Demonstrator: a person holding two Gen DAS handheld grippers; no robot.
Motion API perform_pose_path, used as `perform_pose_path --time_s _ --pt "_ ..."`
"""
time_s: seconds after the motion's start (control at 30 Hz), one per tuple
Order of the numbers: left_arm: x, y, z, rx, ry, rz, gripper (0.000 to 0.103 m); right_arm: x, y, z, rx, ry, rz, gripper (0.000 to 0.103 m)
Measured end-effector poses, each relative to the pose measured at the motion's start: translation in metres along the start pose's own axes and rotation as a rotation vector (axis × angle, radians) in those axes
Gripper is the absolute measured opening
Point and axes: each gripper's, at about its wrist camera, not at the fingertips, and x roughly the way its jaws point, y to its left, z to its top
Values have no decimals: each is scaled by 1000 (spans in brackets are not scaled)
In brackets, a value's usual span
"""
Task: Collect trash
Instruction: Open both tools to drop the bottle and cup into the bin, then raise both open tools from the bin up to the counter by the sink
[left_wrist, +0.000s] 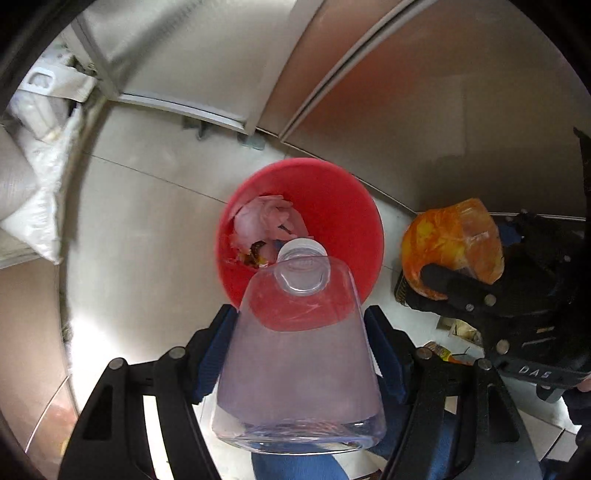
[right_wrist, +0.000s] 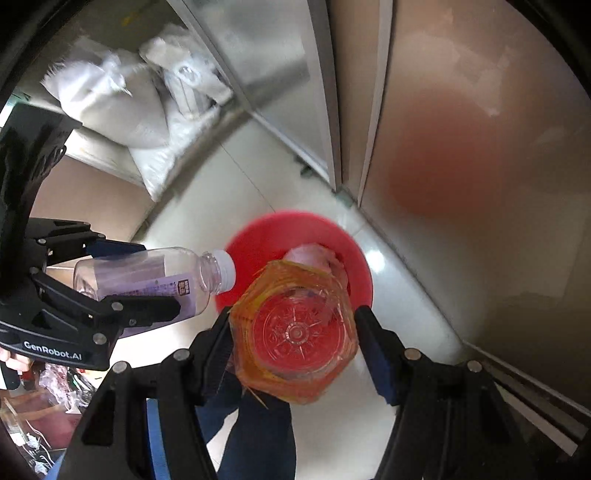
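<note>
the left gripper (left_wrist: 301, 332) clamps a clear plastic bottle with a white cap (left_wrist: 299, 354). the right gripper (right_wrist: 295, 347) clamps an orange-labelled clear bottle (right_wrist: 295, 332). both hang over the round red plastic bin (left_wrist: 332, 206).

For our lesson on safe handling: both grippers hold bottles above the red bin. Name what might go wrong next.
1. The clear bottle in the left gripper sits over the red bin's near rim, so it may drop outside.
2. The orange bottle in the right gripper hangs close by; both released together might collide.

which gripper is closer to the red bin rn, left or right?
Hard to call; slightly right. The right gripper holds the orange bottle over the red bin opening. The left gripper holds the clear bottle, cap just over the rim.
</note>
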Motion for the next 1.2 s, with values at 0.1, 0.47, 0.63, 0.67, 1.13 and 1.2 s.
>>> perform_pose_path --time_s 0.1,0.47,0.63,0.67,1.13,1.2 --pt "24 9 5 6 5 -4 69 20 -1 -2 -3 5 4 62" --pt "29 19 5 27 -5 -20 89 41 -7 -9 -47 29 -9 68" --pt "-1 11 -1 54 -20 7 98 32 -2 -11 -55 12 -14 99" --pt "-11 11 -3 55 -26 14 103 29 -1 -13 -59 8 -22 100" --pt "-245 -7 -37 8 -204 129 103 -156 61 9 -118 -133 -28 102" --pt "-284 -12 -44 5 -225 150 103 -192 72 16 -127 -167 -15 102"
